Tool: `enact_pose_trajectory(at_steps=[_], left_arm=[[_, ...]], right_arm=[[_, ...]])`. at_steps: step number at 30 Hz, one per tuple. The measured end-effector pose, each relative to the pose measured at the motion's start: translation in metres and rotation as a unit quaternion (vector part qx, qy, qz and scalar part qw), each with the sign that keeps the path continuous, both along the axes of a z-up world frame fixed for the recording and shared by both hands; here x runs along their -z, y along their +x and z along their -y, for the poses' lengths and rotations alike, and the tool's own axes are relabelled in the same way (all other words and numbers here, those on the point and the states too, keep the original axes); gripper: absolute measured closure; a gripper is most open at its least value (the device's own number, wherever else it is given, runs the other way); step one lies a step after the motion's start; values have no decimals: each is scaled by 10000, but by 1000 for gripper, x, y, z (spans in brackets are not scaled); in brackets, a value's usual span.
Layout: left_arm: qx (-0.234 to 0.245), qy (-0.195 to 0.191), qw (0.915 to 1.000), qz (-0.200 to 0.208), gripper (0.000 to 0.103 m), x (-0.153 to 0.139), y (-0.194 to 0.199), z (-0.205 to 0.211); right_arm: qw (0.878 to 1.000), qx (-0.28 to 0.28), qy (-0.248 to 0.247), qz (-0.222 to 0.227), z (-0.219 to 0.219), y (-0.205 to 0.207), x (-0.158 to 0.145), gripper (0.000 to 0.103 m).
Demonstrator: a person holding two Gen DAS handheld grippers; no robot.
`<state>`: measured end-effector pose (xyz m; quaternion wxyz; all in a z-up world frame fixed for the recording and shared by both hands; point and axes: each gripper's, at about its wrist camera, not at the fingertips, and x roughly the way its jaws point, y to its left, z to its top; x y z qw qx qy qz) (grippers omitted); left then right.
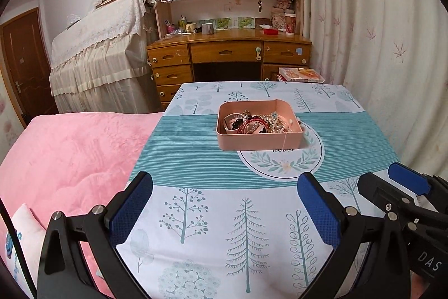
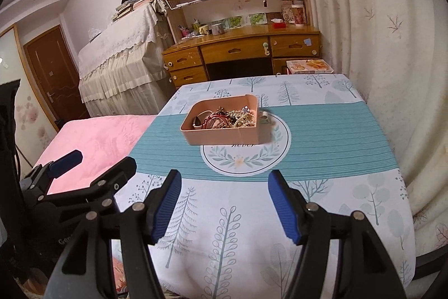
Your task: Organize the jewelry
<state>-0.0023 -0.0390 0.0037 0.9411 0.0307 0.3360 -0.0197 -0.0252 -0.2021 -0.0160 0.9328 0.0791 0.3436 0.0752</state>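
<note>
From the left wrist, the left claw [image 1: 224, 210] hangs spread wide with nothing between its blue pads, above the near part of the bench [image 1: 196, 215] with its tree-print cloth. The pink tray [image 1: 259, 138] of tangled jewelry [image 1: 260, 123] sits well ahead on the teal band.

From the right wrist, the right claw [image 2: 224, 205] is likewise released and empty; the tray [image 2: 224, 135] lies ahead, the left claw [image 2: 92, 159] beside it.
</note>
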Motion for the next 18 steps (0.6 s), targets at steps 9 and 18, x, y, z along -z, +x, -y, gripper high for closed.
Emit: enact_pose_trajectory(at_steps=[9,18], left_arm=[[-22,-56,9999,-83,1,0,4,0],[-10,-71,9999,-114,1,2,6,1]], right_arm=[[10000,1,4,12,0,-1,0,38],[10000,-3,15,-1,0,-1,0,38]])
